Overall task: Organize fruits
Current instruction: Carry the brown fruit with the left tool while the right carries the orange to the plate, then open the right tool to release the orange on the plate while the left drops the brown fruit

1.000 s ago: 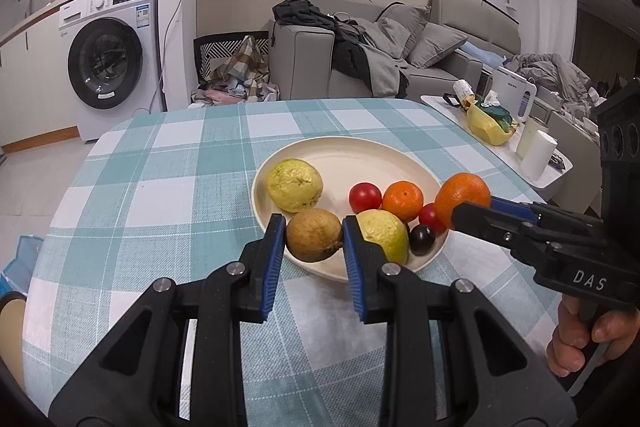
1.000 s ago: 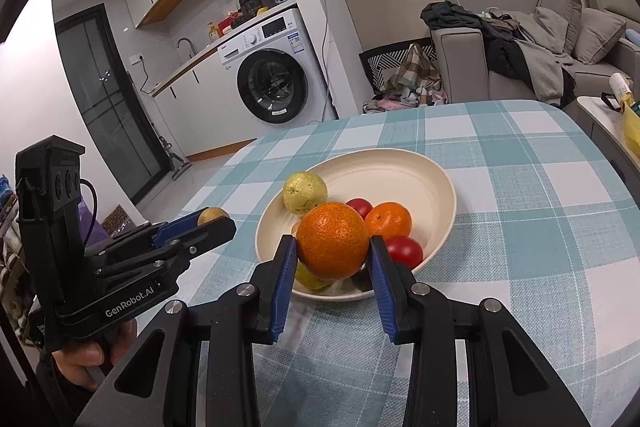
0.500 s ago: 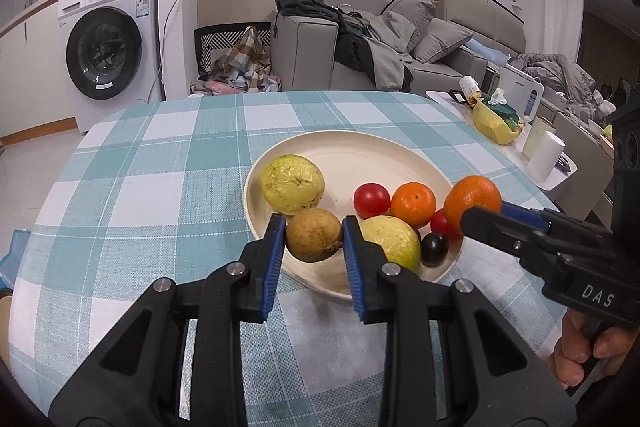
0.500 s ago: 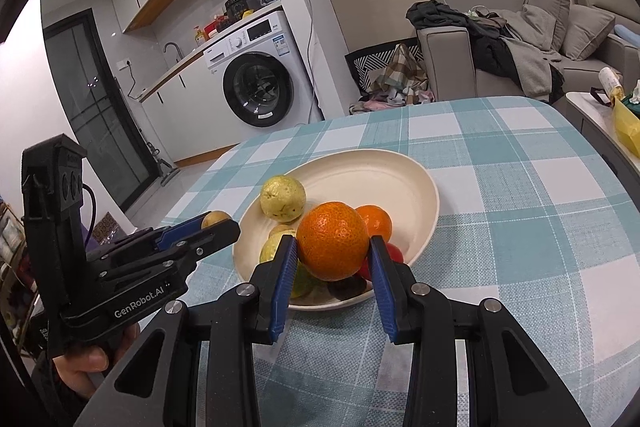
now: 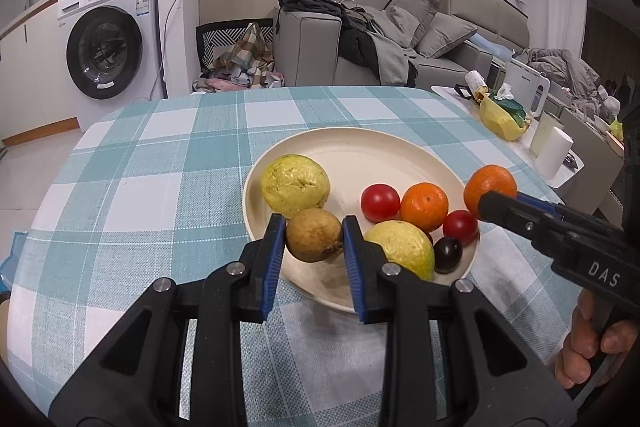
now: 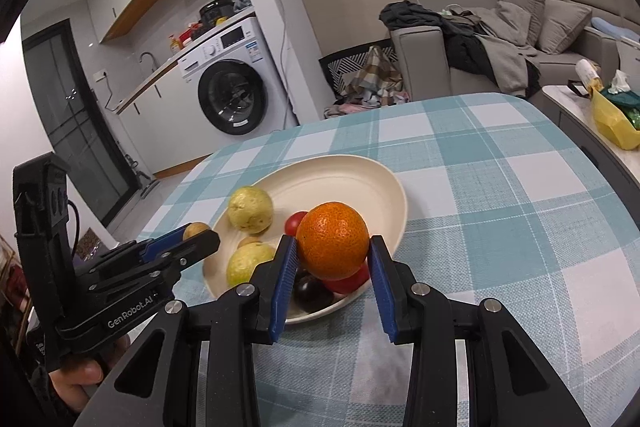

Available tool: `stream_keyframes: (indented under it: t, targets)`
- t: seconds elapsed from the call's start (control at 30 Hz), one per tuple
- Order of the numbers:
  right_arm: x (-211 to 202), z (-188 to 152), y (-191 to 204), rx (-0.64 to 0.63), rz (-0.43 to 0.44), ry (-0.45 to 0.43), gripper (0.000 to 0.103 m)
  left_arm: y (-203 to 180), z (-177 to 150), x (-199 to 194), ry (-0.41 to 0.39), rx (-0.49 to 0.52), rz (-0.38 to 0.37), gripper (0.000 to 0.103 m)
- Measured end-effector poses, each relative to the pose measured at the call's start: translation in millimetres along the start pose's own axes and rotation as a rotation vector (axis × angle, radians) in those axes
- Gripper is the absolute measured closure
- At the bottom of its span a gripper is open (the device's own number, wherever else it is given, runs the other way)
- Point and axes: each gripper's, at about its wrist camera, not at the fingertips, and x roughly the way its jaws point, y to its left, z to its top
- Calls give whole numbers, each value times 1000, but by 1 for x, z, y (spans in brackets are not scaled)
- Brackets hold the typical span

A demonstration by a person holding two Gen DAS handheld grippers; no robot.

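A cream plate on the checked tablecloth holds two yellow-green guavas, a small orange, two red tomatoes and a dark plum. My left gripper is shut on a brown fruit, held over the plate's near left rim. My right gripper is shut on a large orange, held above the plate's near right edge. The orange also shows in the left wrist view.
The round table carries the blue checked cloth. A side table at the right holds a yellow bag, cups and a roll. A sofa and a washing machine stand behind.
Both grippers have drawn back a little from the plate while still holding their fruits. The right gripper with the orange now sits lower and nearer the plate's right edge.
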Motion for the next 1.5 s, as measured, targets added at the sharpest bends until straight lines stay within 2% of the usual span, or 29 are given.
stream_keyframes:
  t: [0.47,1.0,1.07,1.13,1.27,1.33,1.5]
  targets:
    - [18,14,-16,37,-63,-5,66,7,6,11,2,-29,12,77]
    - [35,21,-13,27,-25,24,66,4,6,15,19,-23,18,77]
    - [36,21,-10,12,-25,29,63,4,6,15,20,-20,18,77]
    - [35,21,-8,6,-13,26,52,4,7,15,17,-18,19,77]
    - [33,21,-9,11,-17,11,47,5,6,14,9,-16,20,77]
    - [32,21,-9,10,-17,8,40,4,5,12,4,-17,20,77]
    - [32,20,-7,0,-1,9,37,4,5,11,-7,-18,20,77]
